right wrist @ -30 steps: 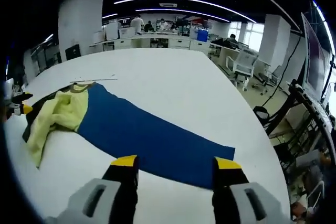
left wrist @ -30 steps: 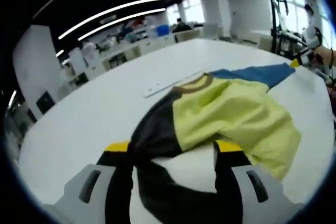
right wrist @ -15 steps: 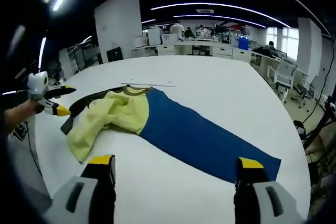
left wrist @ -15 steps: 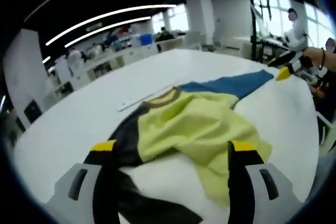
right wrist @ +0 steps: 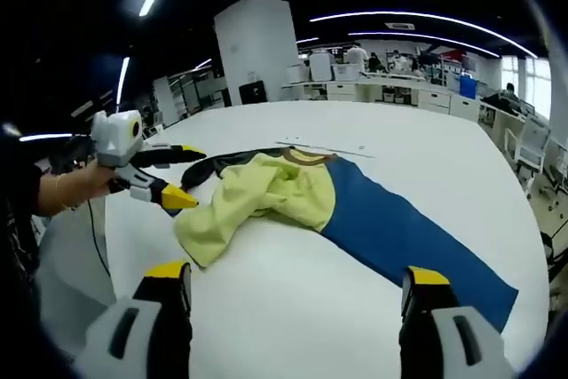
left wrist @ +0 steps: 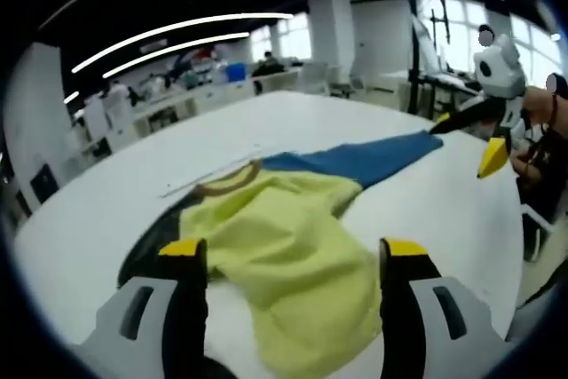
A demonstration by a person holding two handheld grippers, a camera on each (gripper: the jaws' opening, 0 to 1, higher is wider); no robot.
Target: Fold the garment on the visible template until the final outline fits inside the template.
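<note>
A garment lies crumpled on the white table (left wrist: 98, 210). It has a yellow part (left wrist: 284, 250), a long blue part (left wrist: 373, 155) and a dark part (left wrist: 151, 241). My left gripper (left wrist: 293, 255) hovers open over the yellow cloth, holding nothing. In the right gripper view it comes in from the left as the left gripper (right wrist: 188, 177), open beside the yellow part (right wrist: 266, 193) and the dark part (right wrist: 235, 159). My right gripper (right wrist: 297, 277) stands open above bare table (right wrist: 293, 317), short of the blue part (right wrist: 408, 228). It also appears as the right gripper (left wrist: 466, 144) near the blue end.
A thin pale strip (right wrist: 328, 146) lies on the table just beyond the garment's collar; the strip (left wrist: 191, 185) is also in the left gripper view. A hand and sleeve (right wrist: 53, 193) hold the left gripper. Desks, chairs and people fill the room behind.
The dark cloth that sat between my left jaws now lies lower on the table. Both views have pulled back from the garment. My right jaws stand wider apart.
</note>
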